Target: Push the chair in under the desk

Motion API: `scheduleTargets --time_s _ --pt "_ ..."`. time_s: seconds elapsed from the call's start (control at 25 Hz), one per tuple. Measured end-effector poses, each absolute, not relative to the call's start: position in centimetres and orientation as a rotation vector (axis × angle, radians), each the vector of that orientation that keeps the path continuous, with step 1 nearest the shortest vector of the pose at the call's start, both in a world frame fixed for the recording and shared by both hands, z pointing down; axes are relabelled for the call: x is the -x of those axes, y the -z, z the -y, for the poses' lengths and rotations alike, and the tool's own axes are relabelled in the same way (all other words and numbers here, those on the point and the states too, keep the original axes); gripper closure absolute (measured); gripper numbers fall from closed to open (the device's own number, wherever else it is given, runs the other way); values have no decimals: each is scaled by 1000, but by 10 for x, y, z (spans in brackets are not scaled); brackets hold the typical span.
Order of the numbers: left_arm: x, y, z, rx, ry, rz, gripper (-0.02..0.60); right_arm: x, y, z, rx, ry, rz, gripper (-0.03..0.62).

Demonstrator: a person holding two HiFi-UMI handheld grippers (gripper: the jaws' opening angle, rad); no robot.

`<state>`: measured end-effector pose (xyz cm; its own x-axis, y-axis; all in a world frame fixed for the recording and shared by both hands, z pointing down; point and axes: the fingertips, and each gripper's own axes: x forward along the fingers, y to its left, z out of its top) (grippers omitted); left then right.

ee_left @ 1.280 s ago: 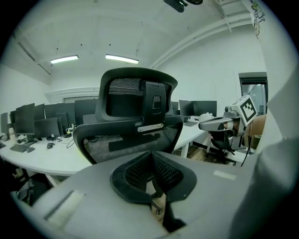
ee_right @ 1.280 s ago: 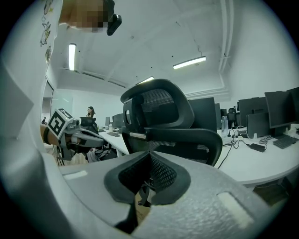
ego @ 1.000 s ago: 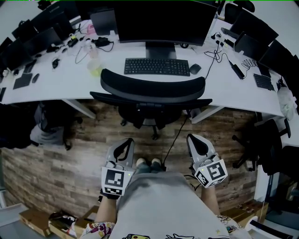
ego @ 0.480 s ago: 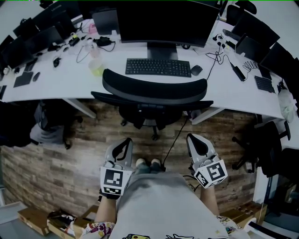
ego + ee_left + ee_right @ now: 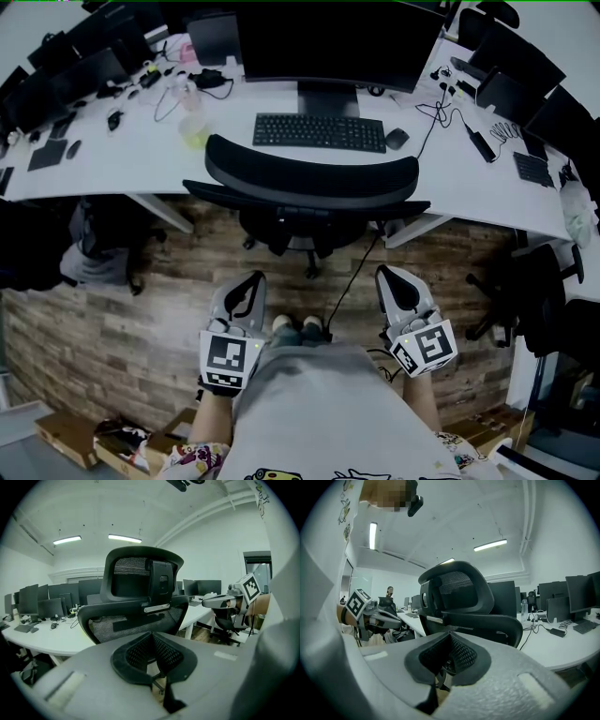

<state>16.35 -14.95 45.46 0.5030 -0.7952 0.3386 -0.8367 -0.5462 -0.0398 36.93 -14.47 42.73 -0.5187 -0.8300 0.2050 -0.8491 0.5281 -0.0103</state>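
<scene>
Wood floor [image 5: 178, 281] between chair [image 5: 309, 183] and grippers [image 5: 251, 286] [image 5: 389, 278]

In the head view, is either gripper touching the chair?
No: the left gripper and right gripper are short of the chair, with wood floor showing between.

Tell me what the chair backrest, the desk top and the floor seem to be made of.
Black office chair backrest: see-through woven mesh in a smooth frame, likely plastic.
White desk top: plain matte, no grain, probably laminate.
Brown plank floor: grain and board seams show; real wood or wood-look vinyl, unclear.
</scene>
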Motion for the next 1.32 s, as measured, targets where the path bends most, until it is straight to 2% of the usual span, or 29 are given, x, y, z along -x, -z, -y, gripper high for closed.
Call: scheduleTargets --time_s 1.32 --pt "-162 -449 157 -2619 -470 1449 569 -370 -420 149 -1480 -137 2593 594"
